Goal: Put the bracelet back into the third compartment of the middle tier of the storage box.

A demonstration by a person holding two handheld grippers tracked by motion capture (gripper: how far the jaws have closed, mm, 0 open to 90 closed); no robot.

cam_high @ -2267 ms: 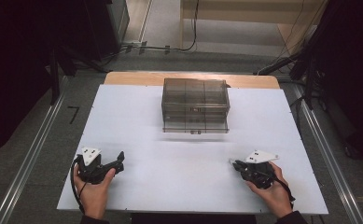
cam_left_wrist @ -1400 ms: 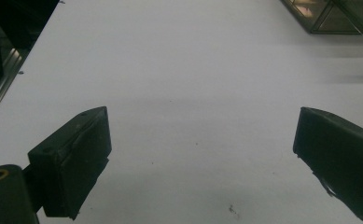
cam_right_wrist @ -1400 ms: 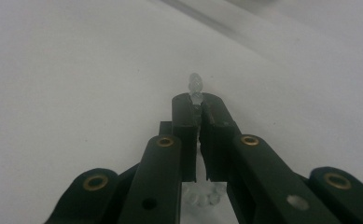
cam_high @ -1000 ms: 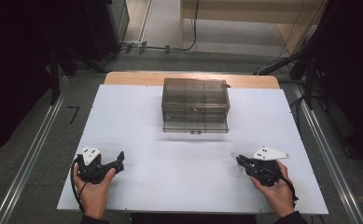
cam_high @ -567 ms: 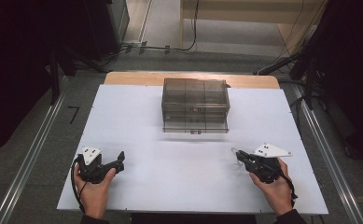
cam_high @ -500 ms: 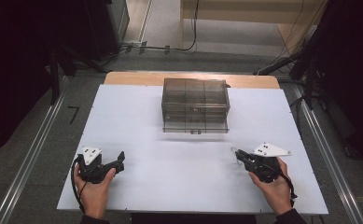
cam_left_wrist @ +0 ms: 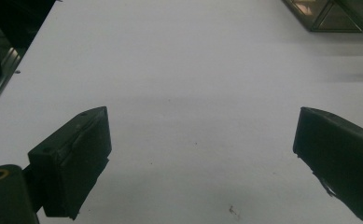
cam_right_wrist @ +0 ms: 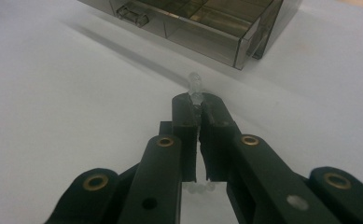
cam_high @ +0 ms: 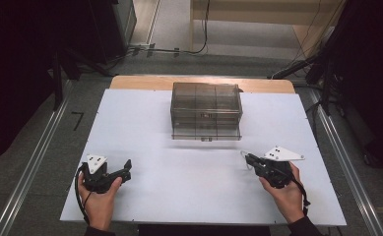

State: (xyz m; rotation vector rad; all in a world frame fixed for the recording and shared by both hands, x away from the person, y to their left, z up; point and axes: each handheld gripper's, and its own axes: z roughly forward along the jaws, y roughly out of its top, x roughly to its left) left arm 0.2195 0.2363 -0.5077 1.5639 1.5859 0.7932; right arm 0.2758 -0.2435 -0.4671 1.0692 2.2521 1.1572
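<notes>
**A:** What step is this?

**B:** Likely carrying. The right gripper [cam_right_wrist: 195, 109] has its fingers [cam_right_wrist: 184, 126] clenched on a small clear plastic piece [cam_right_wrist: 195, 86], held low over the white counter [cam_high: 179, 196], in front of a smoky translucent compartment box [cam_high: 206, 110]. The left gripper [cam_left_wrist: 202, 158] rests with its fingers released, grasping nothing.

**B:** Next probably comes a move toward the box.

**A:** And the piece?

**B:** Tiny, glassy, knobbly; it pokes out past the fingertips.
</notes>
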